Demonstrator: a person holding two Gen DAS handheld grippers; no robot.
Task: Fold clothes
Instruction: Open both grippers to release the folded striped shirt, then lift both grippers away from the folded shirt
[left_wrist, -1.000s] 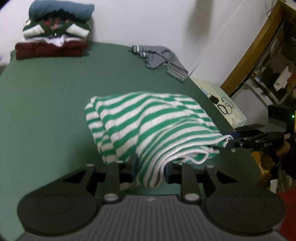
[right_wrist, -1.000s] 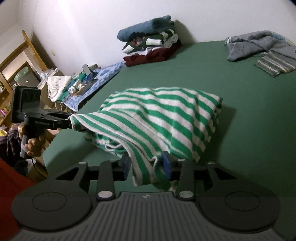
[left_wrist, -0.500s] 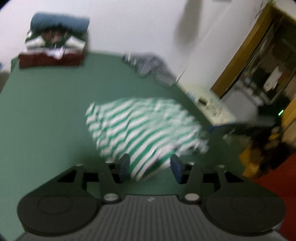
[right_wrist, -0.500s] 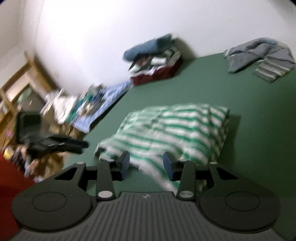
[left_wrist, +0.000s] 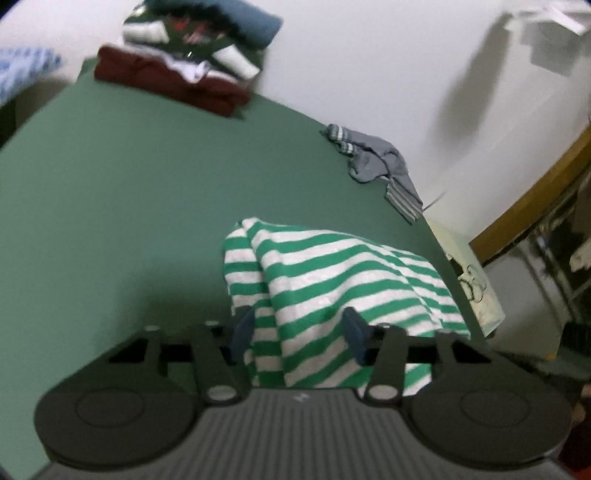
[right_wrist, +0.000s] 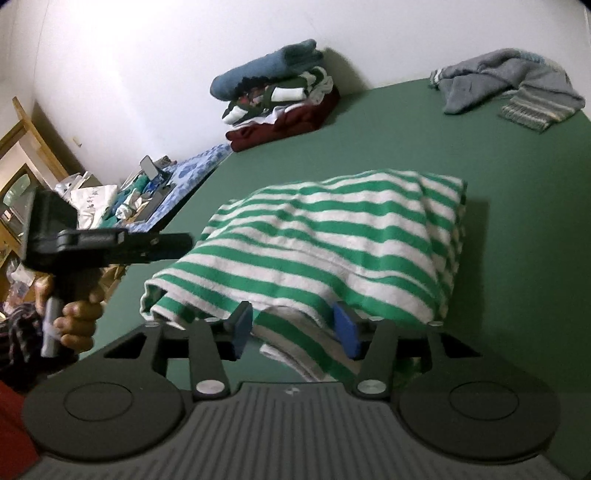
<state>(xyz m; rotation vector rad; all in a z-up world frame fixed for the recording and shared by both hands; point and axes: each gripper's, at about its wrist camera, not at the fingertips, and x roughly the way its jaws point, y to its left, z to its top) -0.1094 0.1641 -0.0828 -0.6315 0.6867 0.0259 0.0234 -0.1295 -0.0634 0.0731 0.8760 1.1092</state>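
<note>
Right gripper (right_wrist: 295, 328) released and opening, striped top (right_wrist: 332, 236), green bed (right_wrist: 517, 258), white wall (right_wrist: 147, 55)

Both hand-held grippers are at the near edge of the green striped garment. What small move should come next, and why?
Probably draw both back from the cloth. The green striped garment already lies folded on the green surface. The left hand-held gripper and right hand-held gripper have open jaws that straddle its near edge without pinching; the left jaws just closed a little, the right opened. It could then join the folded stack.
</note>
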